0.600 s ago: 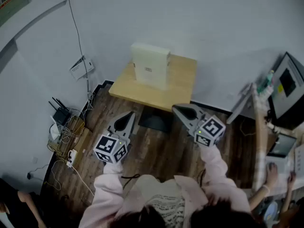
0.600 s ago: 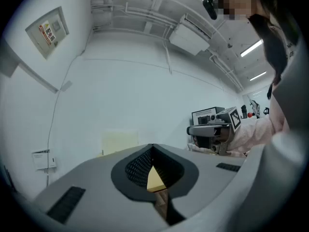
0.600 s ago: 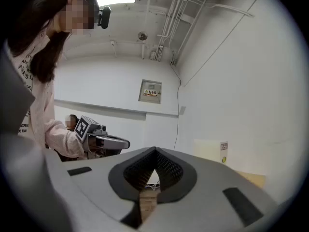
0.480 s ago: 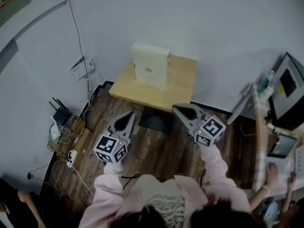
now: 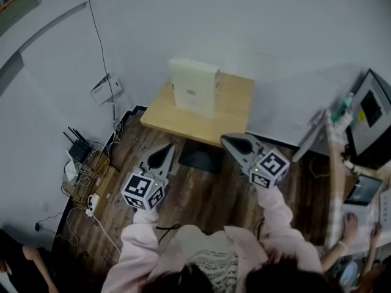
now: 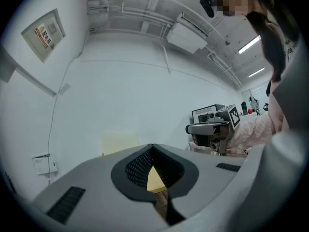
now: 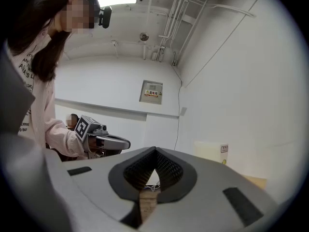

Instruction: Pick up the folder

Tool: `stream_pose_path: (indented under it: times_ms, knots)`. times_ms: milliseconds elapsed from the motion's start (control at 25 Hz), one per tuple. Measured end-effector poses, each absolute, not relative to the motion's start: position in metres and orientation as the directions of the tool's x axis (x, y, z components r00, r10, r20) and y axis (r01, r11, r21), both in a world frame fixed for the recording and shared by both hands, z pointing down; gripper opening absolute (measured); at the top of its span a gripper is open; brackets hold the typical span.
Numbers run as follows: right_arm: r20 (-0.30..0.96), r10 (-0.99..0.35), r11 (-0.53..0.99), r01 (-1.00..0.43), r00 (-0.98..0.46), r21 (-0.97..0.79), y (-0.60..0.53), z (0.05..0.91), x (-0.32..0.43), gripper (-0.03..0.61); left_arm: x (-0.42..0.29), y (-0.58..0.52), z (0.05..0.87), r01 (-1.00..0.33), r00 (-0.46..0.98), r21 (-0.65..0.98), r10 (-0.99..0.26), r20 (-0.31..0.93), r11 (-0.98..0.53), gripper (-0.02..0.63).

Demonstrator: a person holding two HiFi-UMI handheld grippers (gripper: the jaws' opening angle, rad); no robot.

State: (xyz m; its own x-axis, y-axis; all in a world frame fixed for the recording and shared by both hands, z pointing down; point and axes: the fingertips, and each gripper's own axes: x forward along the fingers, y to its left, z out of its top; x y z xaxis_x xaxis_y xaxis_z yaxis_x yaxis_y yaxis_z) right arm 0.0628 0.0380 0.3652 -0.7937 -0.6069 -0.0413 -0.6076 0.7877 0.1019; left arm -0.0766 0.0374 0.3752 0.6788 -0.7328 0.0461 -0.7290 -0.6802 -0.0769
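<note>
Folder (image 5: 193,92) well beyond left gripper (image 5: 167,148), right gripper (image 5: 226,140)

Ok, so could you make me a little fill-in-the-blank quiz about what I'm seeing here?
1. The folder stands upright on a wooden ____.
2. The jaws of the left gripper and the right gripper are both ____.
3. The number of grippers touching the folder is ____.
Missing words: table; shut; zero.
</note>
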Motion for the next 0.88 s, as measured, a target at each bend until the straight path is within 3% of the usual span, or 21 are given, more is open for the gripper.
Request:
stream_pose_path:
  times_ms: [880]
  knots:
    - [-0.018,-0.543,0.833,-0.541,-0.839,0.115,0.02,0.377,0.073,-0.011,-0.069,0.033,0.382,-0.79,0.604,-0.086,-0.795,0.059,-0.606,-0.002]
